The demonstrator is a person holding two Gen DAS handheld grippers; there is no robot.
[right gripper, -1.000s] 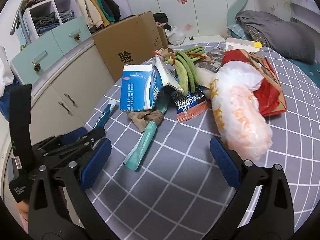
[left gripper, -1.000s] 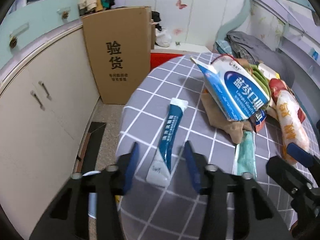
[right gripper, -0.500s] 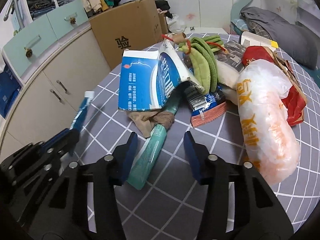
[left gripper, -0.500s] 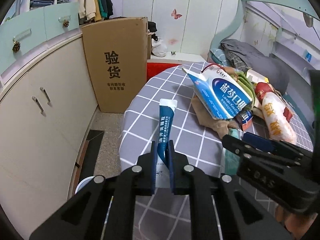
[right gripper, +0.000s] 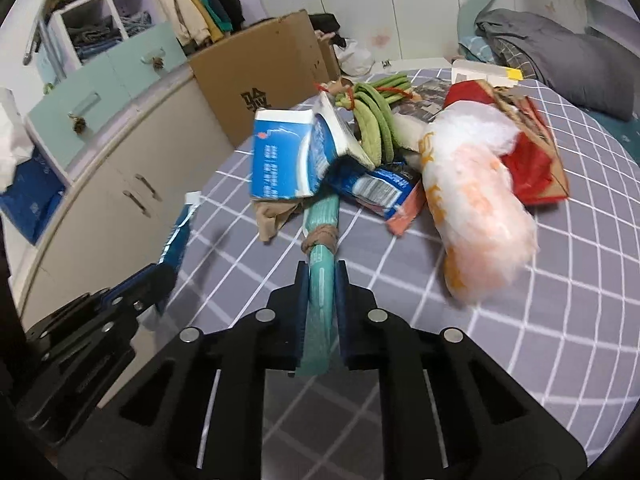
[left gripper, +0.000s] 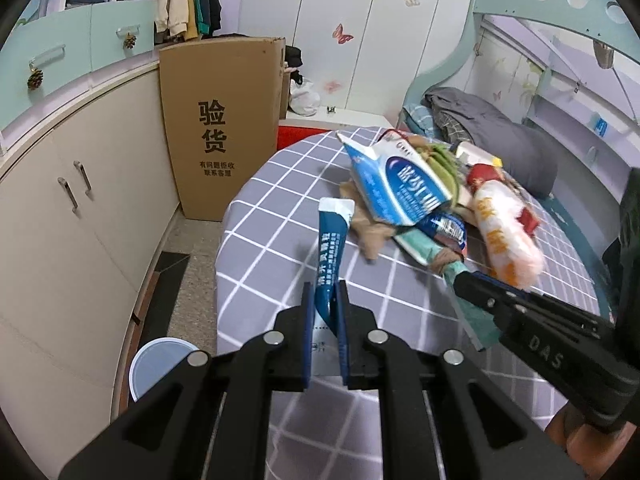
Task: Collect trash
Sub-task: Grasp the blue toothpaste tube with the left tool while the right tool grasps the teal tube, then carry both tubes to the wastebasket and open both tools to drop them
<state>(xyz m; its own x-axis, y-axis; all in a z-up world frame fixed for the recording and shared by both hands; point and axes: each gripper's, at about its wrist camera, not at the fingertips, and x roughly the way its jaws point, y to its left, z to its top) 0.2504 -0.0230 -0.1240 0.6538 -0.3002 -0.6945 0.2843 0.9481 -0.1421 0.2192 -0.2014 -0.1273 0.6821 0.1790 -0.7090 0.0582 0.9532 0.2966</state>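
Room: a bedroom with cream cupboards [left gripper: 80, 216], a tall cardboard box [left gripper: 220, 128] and a bed [left gripper: 500, 136] behind a round bench [left gripper: 272, 216] in a gray checked cloth.
Trash pile: a blue and white carton [right gripper: 288, 156], green beans [right gripper: 376, 120], a white and orange bag [right gripper: 472, 208] and a red bag [right gripper: 532, 168] lie in a heap on the bench.
Only the left view shows: a white bucket [left gripper: 160, 364] on the floor by the bench.
Only the right view shows: open shelves [right gripper: 100, 20] with folded clothes.
Left tongs [left gripper: 325, 320]: closed tight on the bottom of a dark blue tube [left gripper: 330, 256], lifted up and near the pile.
Right tongs [right gripper: 321, 300]: closed tight on a long teal packet [right gripper: 320, 280]; its far end is under the carton, with brown cloth tied round it.
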